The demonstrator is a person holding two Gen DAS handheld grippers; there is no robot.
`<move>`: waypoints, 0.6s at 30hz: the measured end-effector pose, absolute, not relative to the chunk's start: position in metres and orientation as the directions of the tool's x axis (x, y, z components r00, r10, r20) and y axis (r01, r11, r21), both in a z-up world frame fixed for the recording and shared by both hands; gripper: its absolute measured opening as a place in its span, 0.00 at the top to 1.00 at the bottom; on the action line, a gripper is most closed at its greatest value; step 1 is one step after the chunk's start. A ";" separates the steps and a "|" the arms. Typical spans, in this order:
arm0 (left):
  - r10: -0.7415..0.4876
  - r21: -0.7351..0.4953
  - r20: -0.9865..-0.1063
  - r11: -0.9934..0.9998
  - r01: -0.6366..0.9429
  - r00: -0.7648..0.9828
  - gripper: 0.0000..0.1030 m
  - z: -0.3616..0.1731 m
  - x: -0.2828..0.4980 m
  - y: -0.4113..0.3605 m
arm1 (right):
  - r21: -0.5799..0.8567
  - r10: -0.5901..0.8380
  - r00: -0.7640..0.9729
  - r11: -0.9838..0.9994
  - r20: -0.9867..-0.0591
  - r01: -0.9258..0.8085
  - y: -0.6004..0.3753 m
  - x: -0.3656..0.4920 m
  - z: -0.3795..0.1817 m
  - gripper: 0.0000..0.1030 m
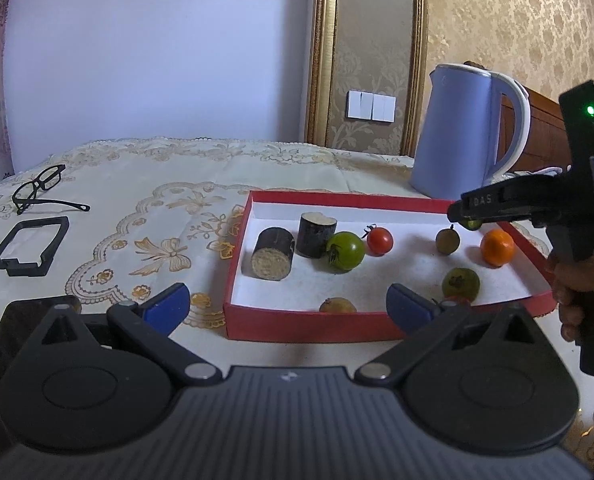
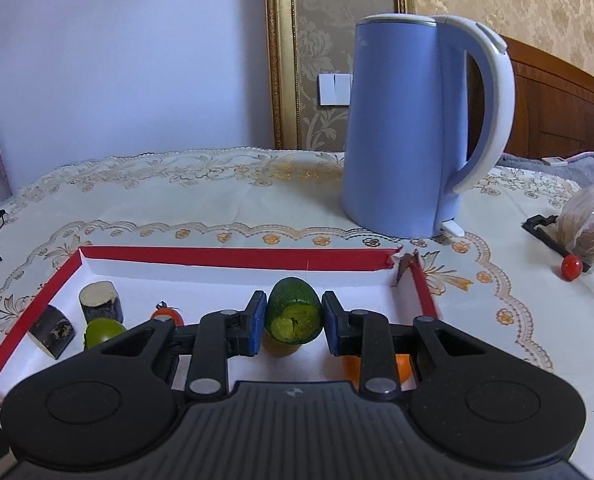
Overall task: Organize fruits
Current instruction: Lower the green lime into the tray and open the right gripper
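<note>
A red-walled box (image 1: pixel 301 326) with a white floor holds two dark cut cylinders (image 1: pixel 271 254), a green tomato (image 1: pixel 346 250), a red tomato (image 1: pixel 379 240), an orange fruit (image 1: pixel 496 247) and several small brownish and green fruits. My left gripper (image 1: pixel 291 308) is open and empty, in front of the box's near wall. My right gripper (image 2: pixel 293 316) is shut on a small green fruit (image 2: pixel 293 314) and holds it above the box floor (image 2: pixel 217 280). In the left wrist view the right gripper (image 1: pixel 467 220) hangs over the box's far right part.
A blue kettle (image 2: pixel 417 132) stands behind the box. A bagged brown thing (image 2: pixel 587 228) and a small red tomato (image 2: pixel 571 268) lie to the right. Glasses (image 1: pixel 41 190) and a black frame (image 1: pixel 29 246) lie to the left on the lace tablecloth.
</note>
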State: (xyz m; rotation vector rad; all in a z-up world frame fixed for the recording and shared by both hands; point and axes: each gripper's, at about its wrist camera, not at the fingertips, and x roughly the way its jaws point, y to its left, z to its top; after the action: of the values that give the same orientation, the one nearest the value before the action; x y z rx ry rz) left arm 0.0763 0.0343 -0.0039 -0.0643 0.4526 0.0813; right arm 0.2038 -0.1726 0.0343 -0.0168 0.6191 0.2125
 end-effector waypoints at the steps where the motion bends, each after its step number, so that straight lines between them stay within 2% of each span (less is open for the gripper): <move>1: 0.063 -0.042 -0.441 0.995 -0.091 0.895 0.00 -0.004 0.076 0.034 | 0.041 0.191 0.794 0.978 -0.578 -0.205 -0.170 0.204 0.034 0.72; 9: 0.068 -0.027 -0.440 0.996 -0.090 0.895 0.00 -0.004 0.076 0.033 | 0.029 0.166 0.791 0.982 -0.589 -0.185 -0.166 0.210 0.034 0.70; 11: 0.068 -0.029 -0.442 0.996 -0.090 0.895 0.00 -0.004 0.077 0.033 | 0.031 0.162 0.793 0.984 -0.587 -0.178 -0.167 0.209 0.035 0.55; 12: 0.068 -0.028 -0.444 0.996 -0.090 0.893 0.00 -0.004 0.077 0.033 | 0.033 0.162 0.798 0.984 -0.580 -0.176 -0.168 0.208 0.036 0.42; 13: 0.069 -0.027 -0.445 0.996 -0.090 0.893 0.00 -0.005 0.077 0.033 | 0.033 0.161 0.804 0.984 -0.572 -0.174 -0.169 0.206 0.037 0.39; 18: 0.070 -0.019 -0.448 0.996 -0.088 0.891 0.00 -0.006 0.078 0.031 | 0.025 0.171 0.811 0.982 -0.559 -0.189 -0.170 0.200 0.042 0.39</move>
State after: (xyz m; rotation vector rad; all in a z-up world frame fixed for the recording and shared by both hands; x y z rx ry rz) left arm 0.0775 0.0309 -0.0056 -0.0394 0.4635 0.0821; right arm 0.1998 -0.1700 0.0417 -0.0325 0.5941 0.1924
